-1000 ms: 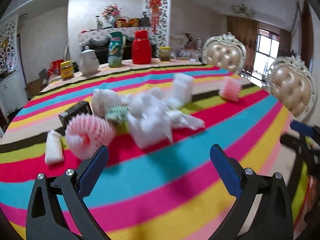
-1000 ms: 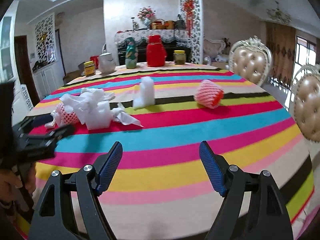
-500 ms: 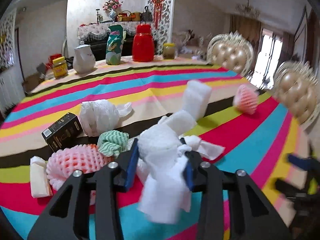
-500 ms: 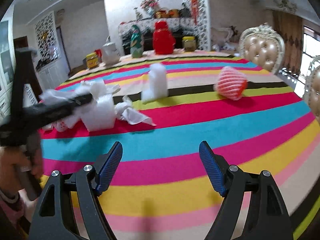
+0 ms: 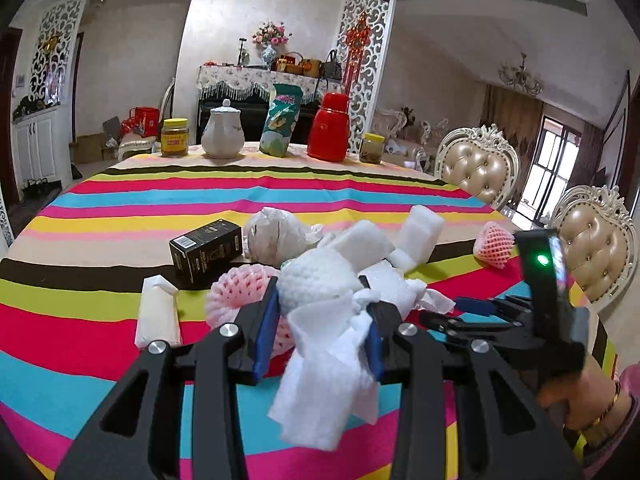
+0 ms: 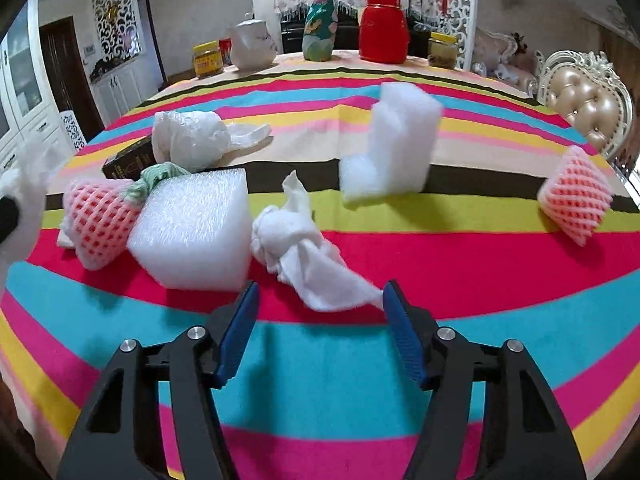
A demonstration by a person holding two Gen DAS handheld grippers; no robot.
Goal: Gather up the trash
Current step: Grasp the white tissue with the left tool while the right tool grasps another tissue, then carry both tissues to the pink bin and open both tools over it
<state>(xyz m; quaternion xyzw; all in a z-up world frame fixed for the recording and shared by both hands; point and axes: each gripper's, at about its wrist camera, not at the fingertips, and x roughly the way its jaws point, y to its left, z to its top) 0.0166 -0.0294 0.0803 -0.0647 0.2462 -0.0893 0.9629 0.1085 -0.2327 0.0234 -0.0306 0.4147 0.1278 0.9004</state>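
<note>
The left gripper (image 5: 320, 320) is clamped on a bundle of white foam wrap (image 5: 320, 344), which is pinched between the blue pads and held clear of the striped tablecloth (image 5: 120, 216), its loose sheet hanging below the jaws. The grip appears to have been taken across the crumpled middle, so that the limp sheet is kept from slipping out.

The right gripper (image 6: 318, 320) is held partly open, and its jaws have just been closing; a crumpled white tissue (image 6: 304, 248) lies on the cloth with its trailing corner between the fingertips, but no pad is seen pressing on it. The gripper is angled down at the cloth, presumably so that the flat scrap can be nipped at its edge.

Further trash is left on the table: a foam block (image 6: 196, 232) just beside the tissue, a pink fruit net (image 6: 100, 220) touching the block, a crumpled plastic bag (image 6: 188, 144), a black box (image 5: 206, 250), an upright foam piece (image 6: 396, 148) and a second pink net (image 6: 574, 200) well apart to the right. Jars, a teapot and a red flask (image 5: 330, 128) are stood along the far edge, seemingly not meant for collection.
</note>
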